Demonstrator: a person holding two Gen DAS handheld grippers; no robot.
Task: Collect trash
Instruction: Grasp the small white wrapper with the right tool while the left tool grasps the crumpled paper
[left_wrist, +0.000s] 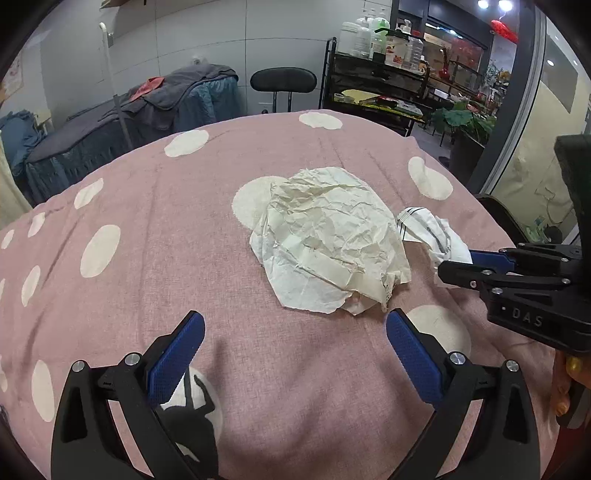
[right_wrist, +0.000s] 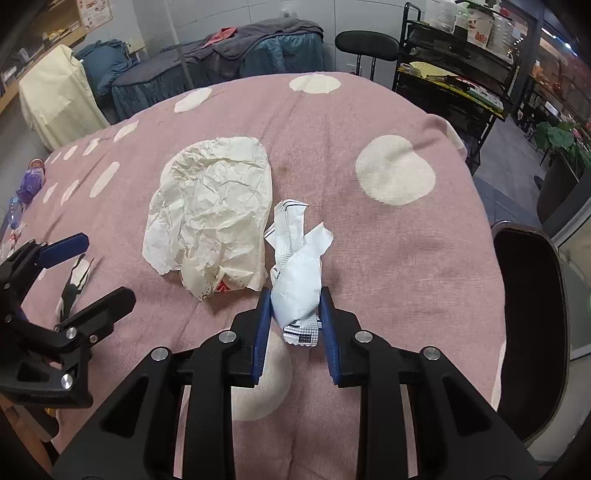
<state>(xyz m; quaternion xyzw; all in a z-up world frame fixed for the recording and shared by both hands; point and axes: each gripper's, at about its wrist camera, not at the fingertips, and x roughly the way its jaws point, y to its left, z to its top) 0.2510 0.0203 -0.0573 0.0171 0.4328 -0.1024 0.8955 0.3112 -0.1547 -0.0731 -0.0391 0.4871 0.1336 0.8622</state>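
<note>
Trash sits on the pink spotted cloth (right_wrist: 369, 122) in front of you. Going left to right in your right wrist view: your left gripper (right_wrist: 96, 266) hangs at the left edge with its jaws spread wide and nothing between them. Next comes the crumpled cream paper (right_wrist: 210, 210), lying flat on the cloth, near that gripper but apart from it. Just right of the paper lies the white wrapper (right_wrist: 297, 273), a small twisted packet with a dotted, dark-lined strip; whether the two touch is hard to tell. Your right gripper (right_wrist: 295, 302) has its blue pads pressed on the wrapper's near end, one on each side, so it grips the wrapper, which rests on the cloth. In your left wrist view the paper (left_wrist: 325, 243) lies ahead of the spread fingers (left_wrist: 177, 354), and the wrapper (left_wrist: 432, 232) meets your right gripper (left_wrist: 458, 266) at the right edge.
</note>
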